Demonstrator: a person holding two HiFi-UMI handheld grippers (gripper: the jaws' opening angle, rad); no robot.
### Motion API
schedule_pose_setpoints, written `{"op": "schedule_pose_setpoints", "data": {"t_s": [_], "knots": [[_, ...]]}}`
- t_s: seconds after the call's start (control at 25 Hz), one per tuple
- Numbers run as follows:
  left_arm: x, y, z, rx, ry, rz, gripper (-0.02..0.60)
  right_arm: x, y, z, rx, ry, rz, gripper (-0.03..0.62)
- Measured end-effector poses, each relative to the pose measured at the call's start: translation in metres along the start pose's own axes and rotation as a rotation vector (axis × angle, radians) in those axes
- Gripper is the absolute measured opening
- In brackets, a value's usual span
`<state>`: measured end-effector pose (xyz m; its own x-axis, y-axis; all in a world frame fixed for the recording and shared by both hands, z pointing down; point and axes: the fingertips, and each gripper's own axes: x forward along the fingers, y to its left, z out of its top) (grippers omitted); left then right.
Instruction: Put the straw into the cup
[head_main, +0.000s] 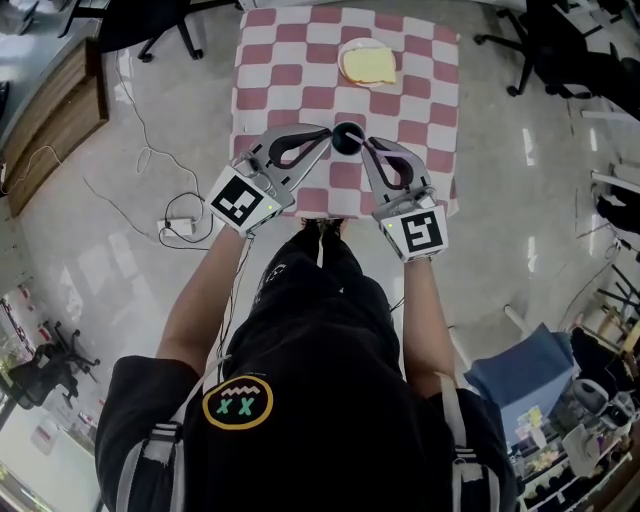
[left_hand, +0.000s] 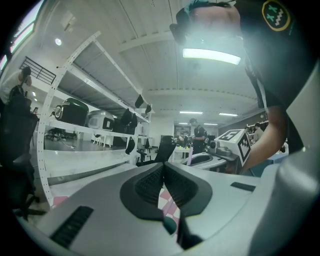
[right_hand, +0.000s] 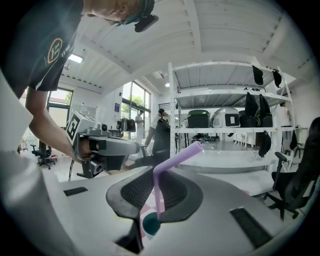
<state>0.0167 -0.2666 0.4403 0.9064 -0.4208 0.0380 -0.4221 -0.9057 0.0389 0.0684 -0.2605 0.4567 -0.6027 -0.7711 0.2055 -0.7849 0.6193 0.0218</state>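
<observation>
Nearest, right gripper: pinched narrowly on the lilac straw, which stands upright with a bent top.
Left gripper: jaws together, nothing seen between them.
Cup: small, round, dark teal, between both tips, upper middle of the head view.
Risk: the thin, smooth straw may swivel, miss the mouth and tip the cup.
Tablecloth: soft, checked.

Left grey two-jaw gripper: pointing at 1 o'clock, jaws pressing together. Right grey two-jaw gripper: pointing at 11 o'clock, pinching lilac bent plastic straw.
</observation>
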Motion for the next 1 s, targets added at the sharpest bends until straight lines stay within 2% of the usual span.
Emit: {"op": "schedule_pose_setpoints", "data": {"t_s": [0.12,0.4,1.0], "knots": [[0.004,0.002,-0.011,-0.001,0.004,0.002,0.02,0.0,-0.003,-0.02,-0.014,0.054,-0.004,0.055],[0.01,0.005,-0.038,-0.038,0.045,-0.002,0.02,0.011,-0.008,-0.046,0.011,0.071,-0.018,0.055],[0.023,0.004,-0.079,-0.054,0.094,-0.007,0.02,0.029,-0.006,-0.093,0.035,0.111,-0.008,0.055]]}}
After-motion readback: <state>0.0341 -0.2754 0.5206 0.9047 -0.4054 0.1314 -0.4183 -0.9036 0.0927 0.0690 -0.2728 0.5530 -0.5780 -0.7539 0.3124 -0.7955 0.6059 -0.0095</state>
